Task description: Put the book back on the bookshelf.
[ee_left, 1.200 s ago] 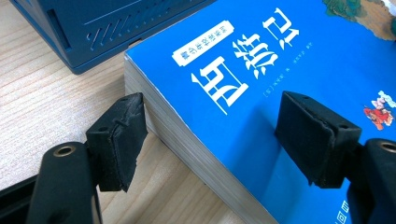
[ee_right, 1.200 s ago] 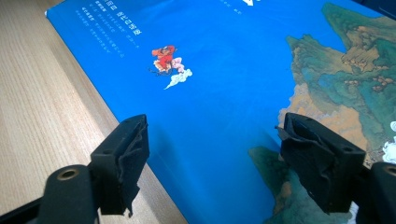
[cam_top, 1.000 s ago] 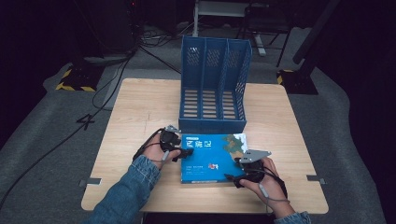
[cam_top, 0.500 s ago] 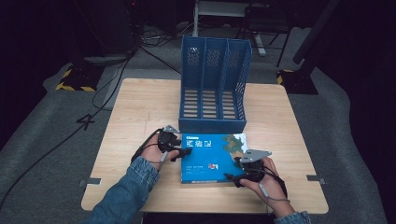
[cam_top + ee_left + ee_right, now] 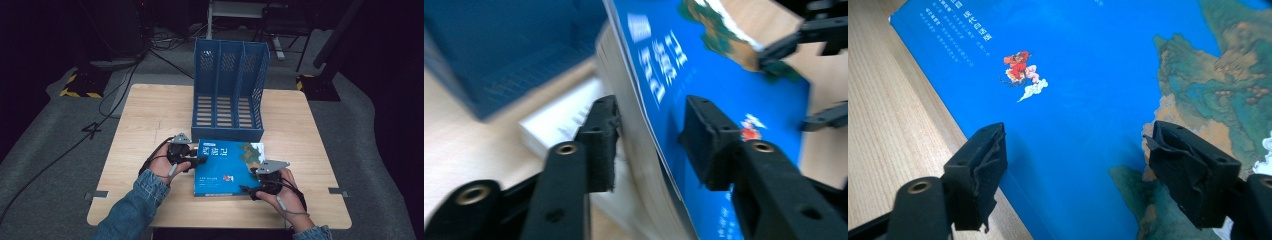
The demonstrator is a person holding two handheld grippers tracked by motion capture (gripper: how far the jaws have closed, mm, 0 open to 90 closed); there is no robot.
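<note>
A thick blue book [image 5: 225, 167] with a painted landscape on its cover lies flat on the wooden table [image 5: 150, 115], just in front of the file rack. My left gripper [image 5: 192, 161] sits at its left edge. In the left gripper view the jaws have just been closing around that edge [image 5: 649, 135]. One pad lies against the page block, and the other stands just off the cover [image 5: 724, 100], so the gripper is open. My right gripper [image 5: 251, 181] rests open over the book's near right part, both pads above the cover [image 5: 1088, 75].
A blue three-slot file rack [image 5: 227, 90] stands upright at the table's middle back, close behind the book. Bare wood stretches to the left, right and front of the book. Cables and dark equipment lie on the floor beyond the table.
Little differs in the high view. The left gripper stays at the book's left edge. The book and the right hand have kept their places.
</note>
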